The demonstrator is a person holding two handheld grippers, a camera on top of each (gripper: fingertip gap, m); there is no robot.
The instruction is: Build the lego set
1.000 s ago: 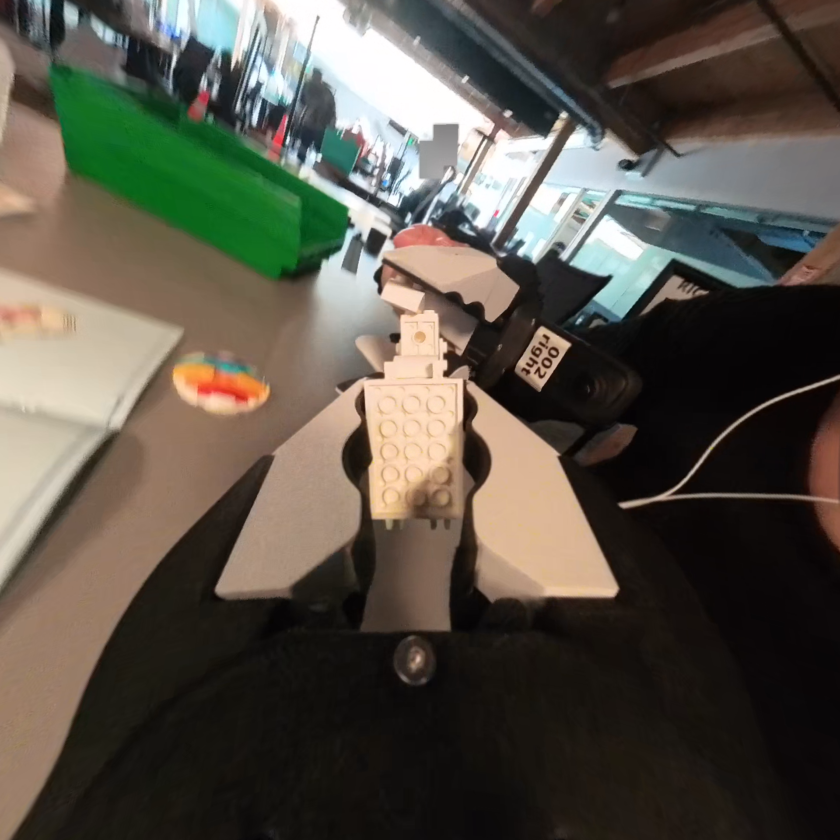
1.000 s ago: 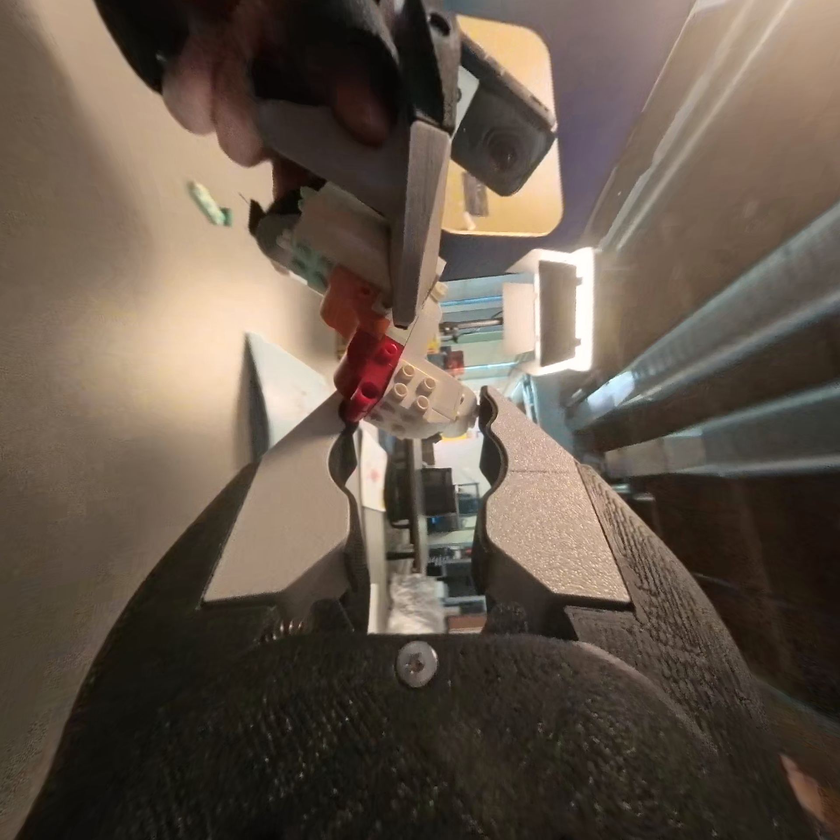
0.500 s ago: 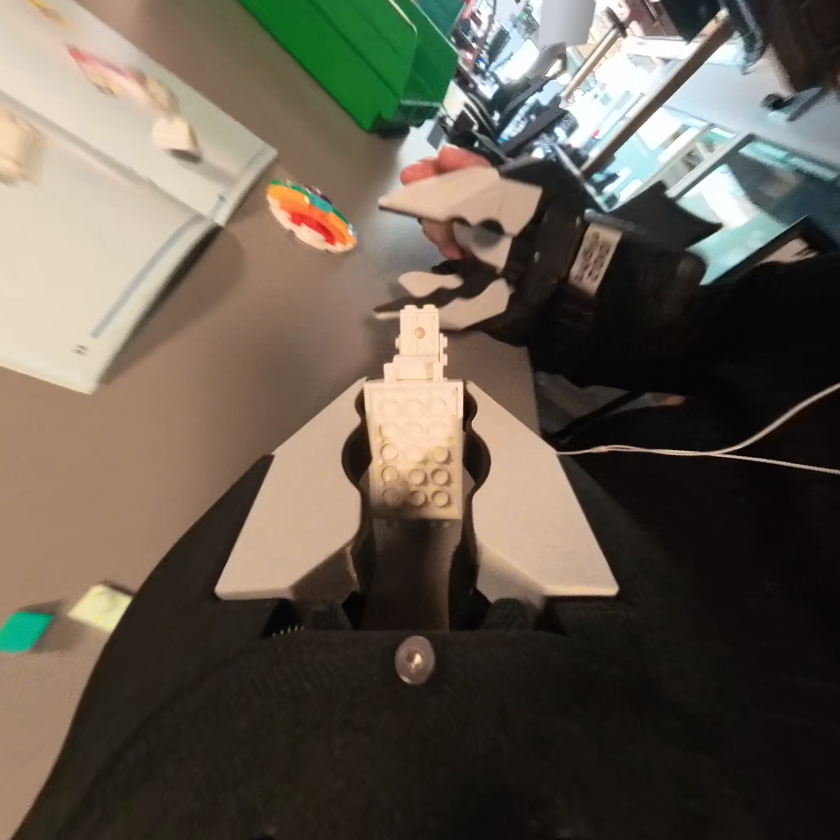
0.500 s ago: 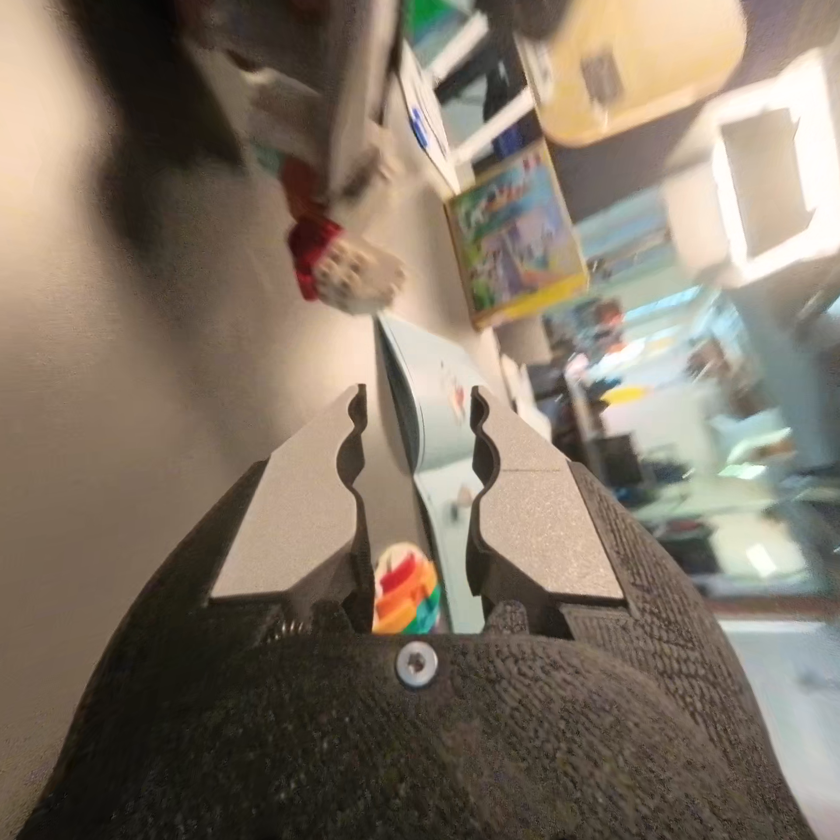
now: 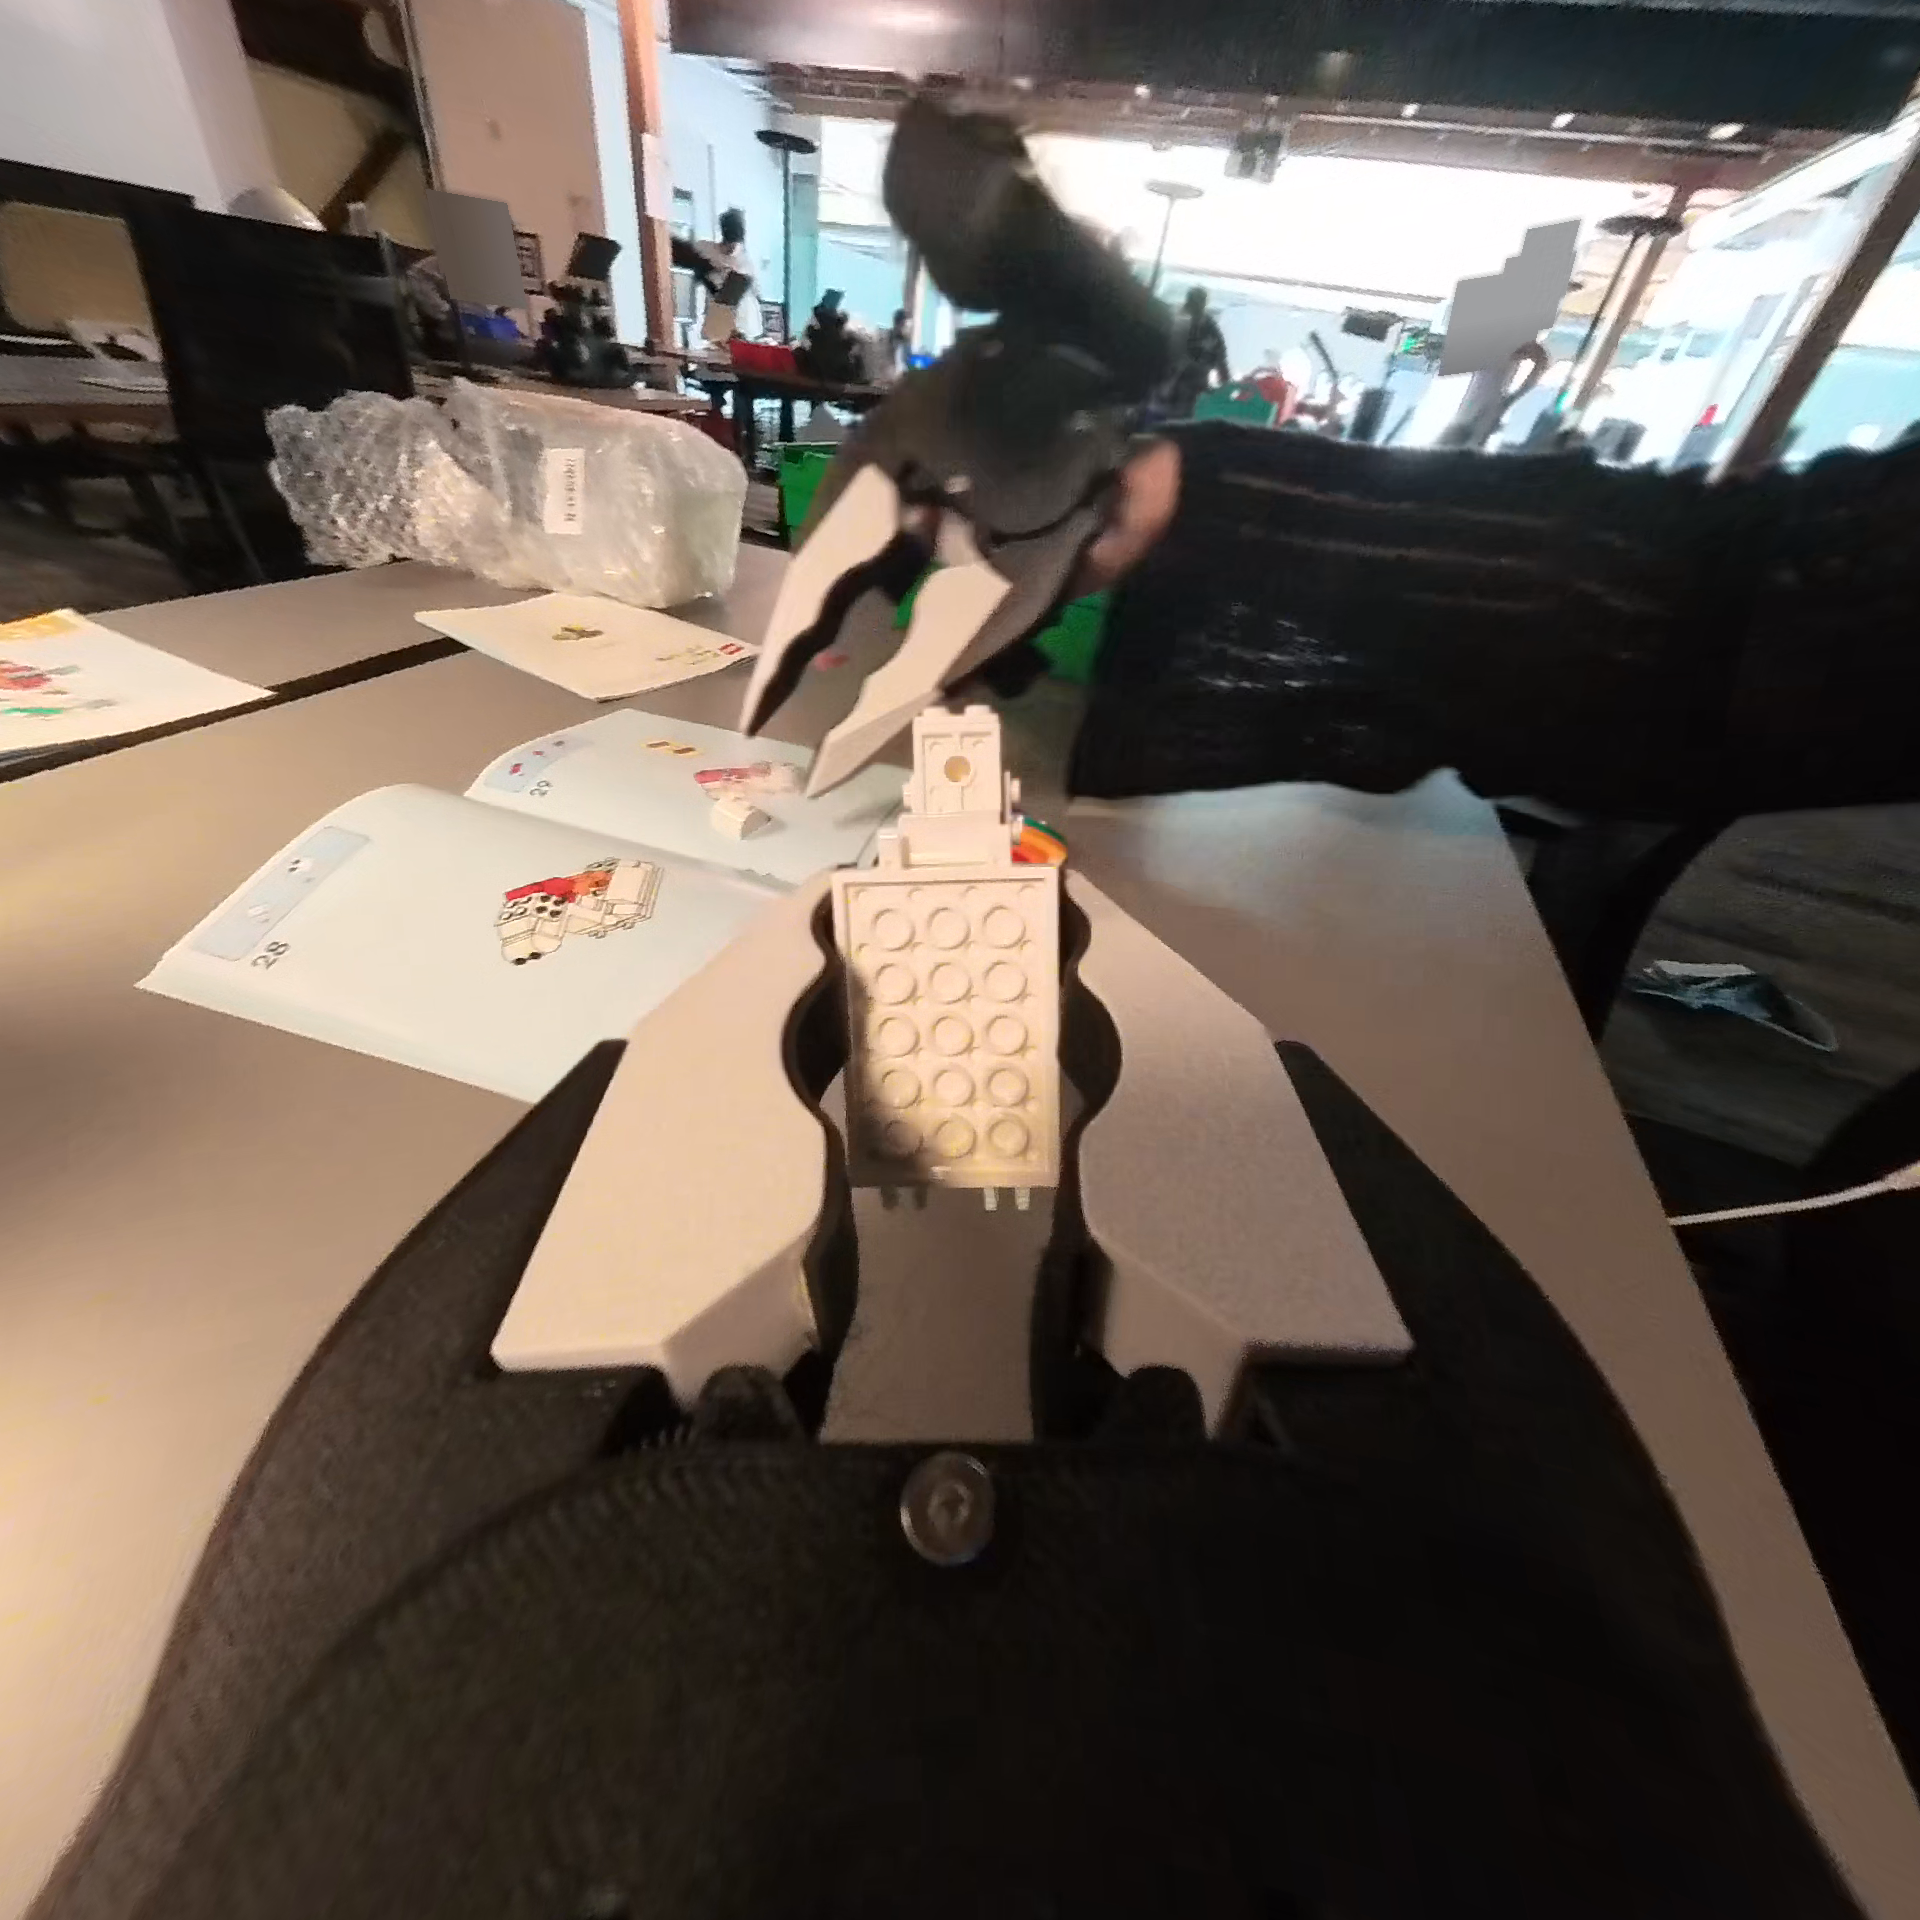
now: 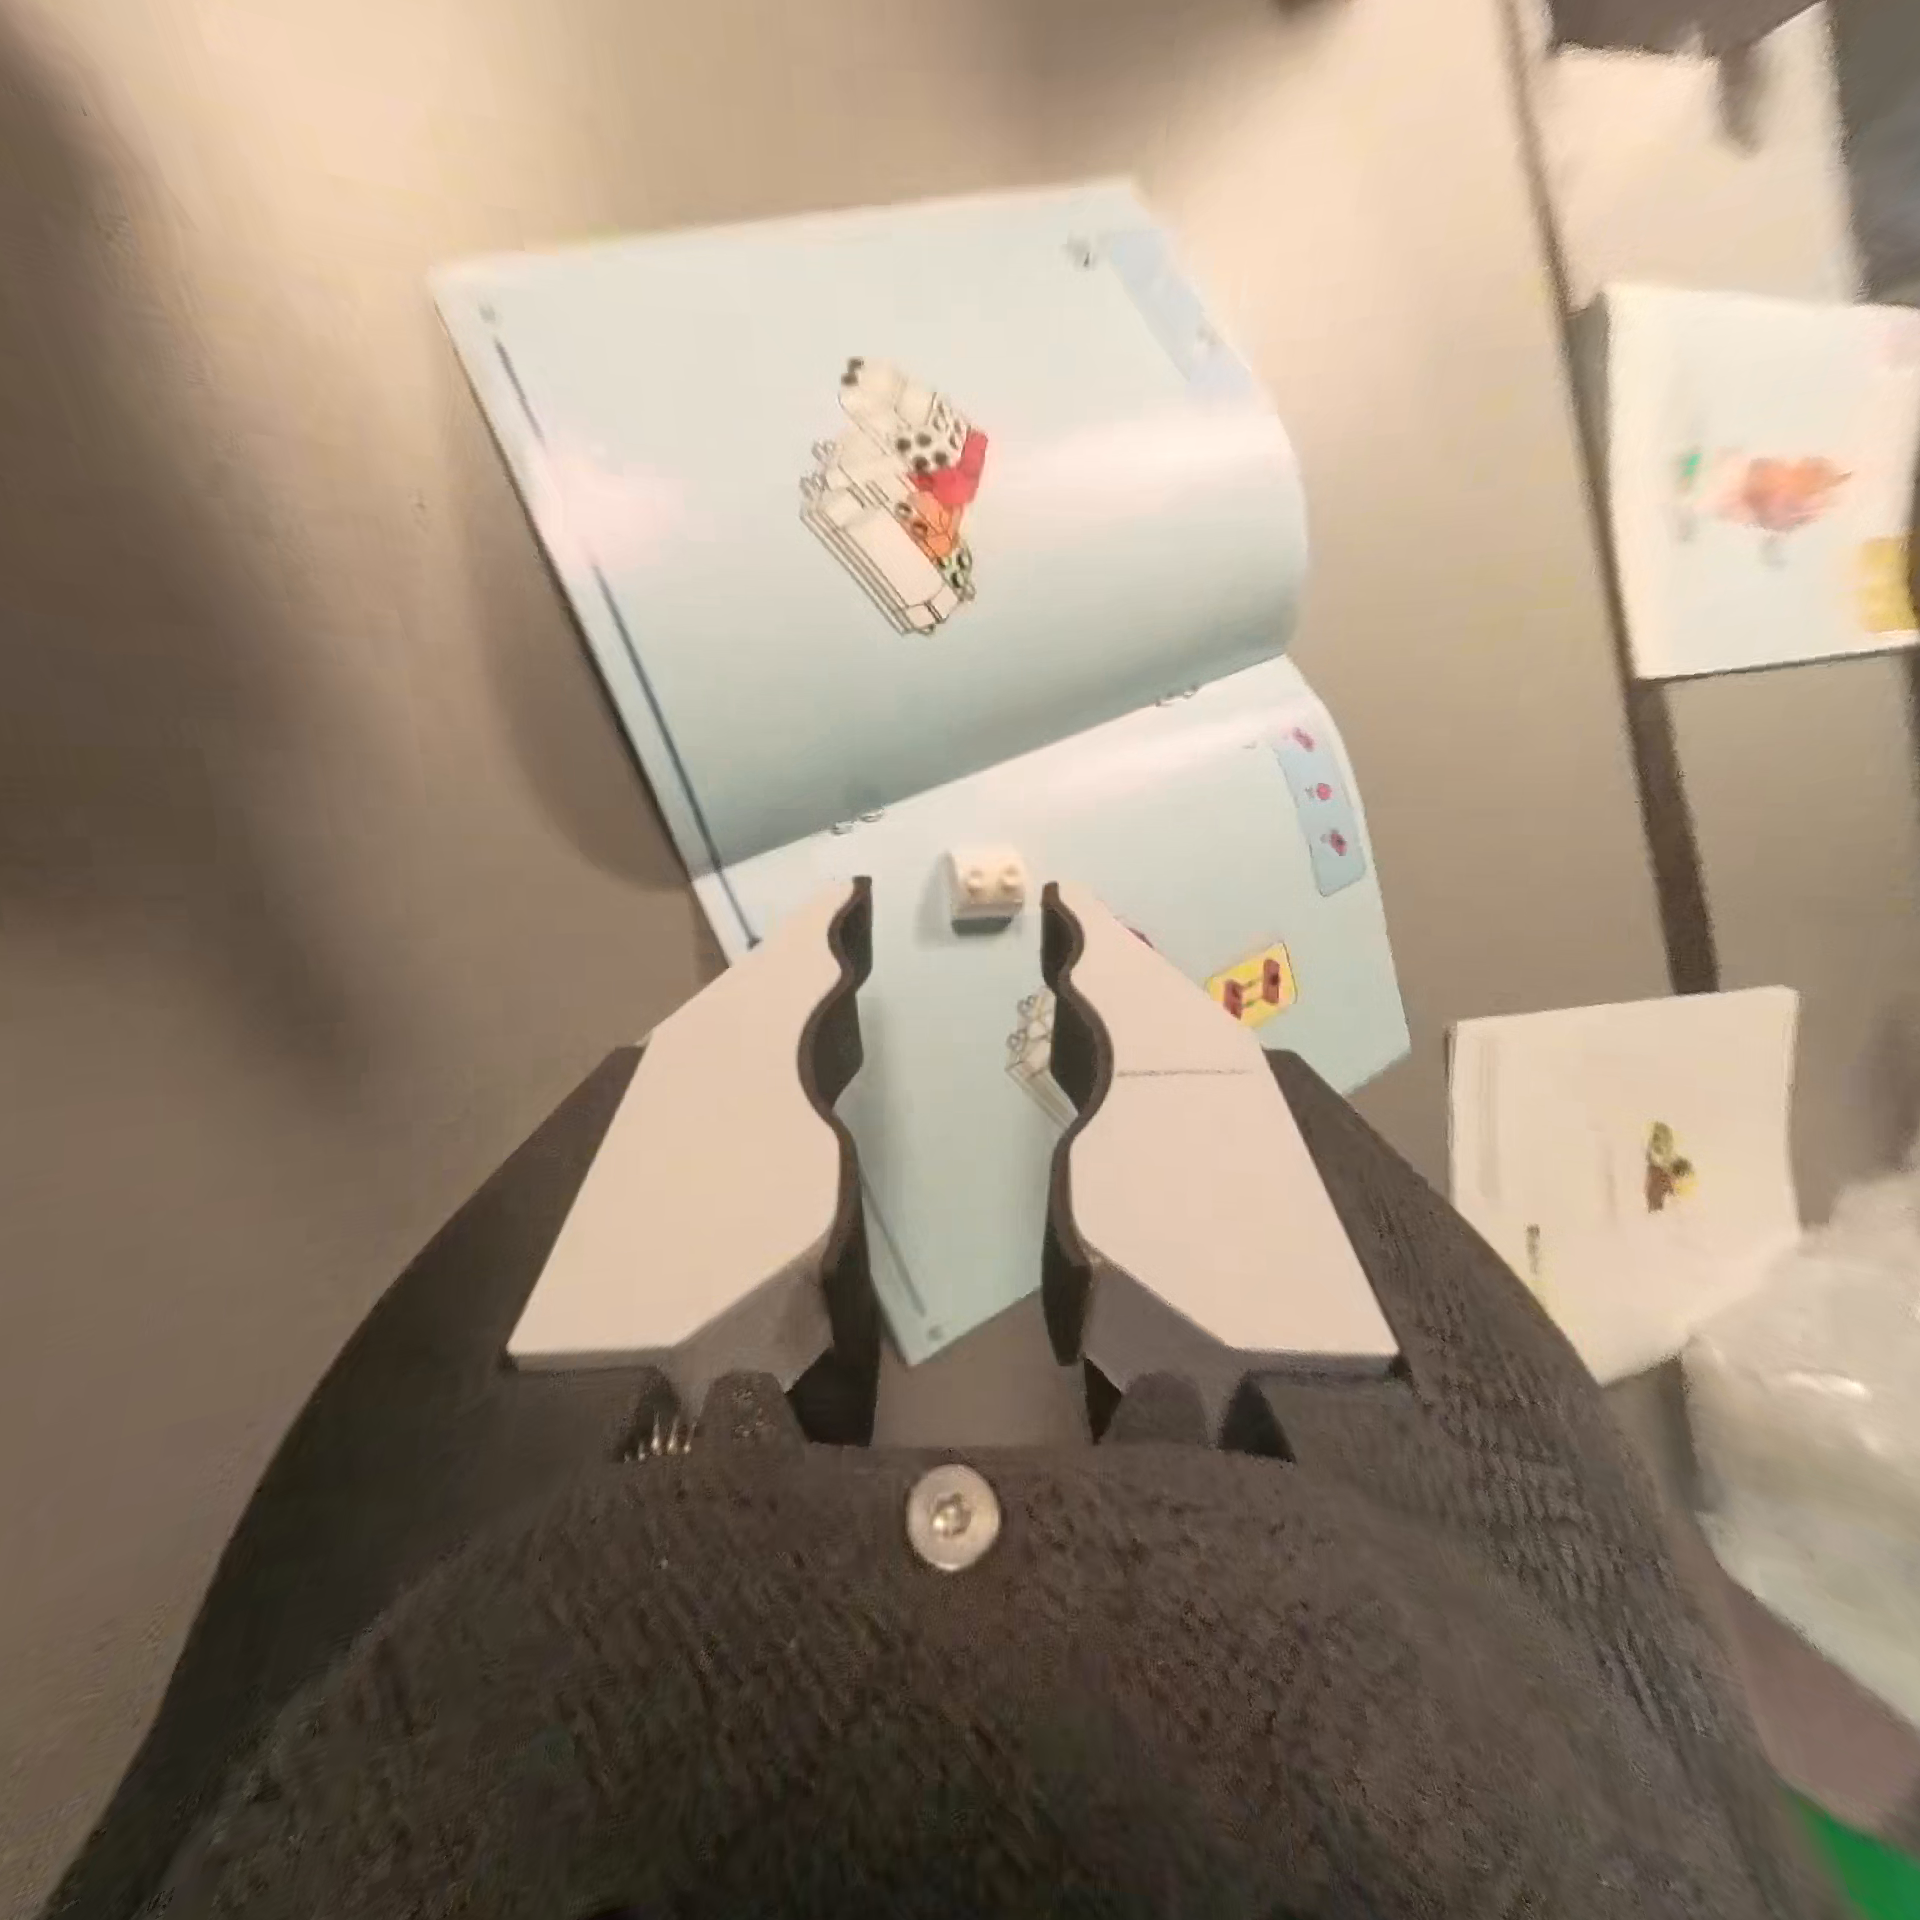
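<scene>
A grey tabletop (image 5: 1299,935) carries an open instruction booklet (image 5: 436,935) near its middle, a white leaflet (image 5: 592,644) and a bubble-wrapped bundle (image 5: 499,488) toward the far edge.

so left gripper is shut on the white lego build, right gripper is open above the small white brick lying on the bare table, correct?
One thing is off: the small white brick lies on the open instruction booklet, not on bare table, as the right wrist view shows. The rest holds: the left gripper is shut on the white lego build, and the right gripper is open above the brick.
</scene>
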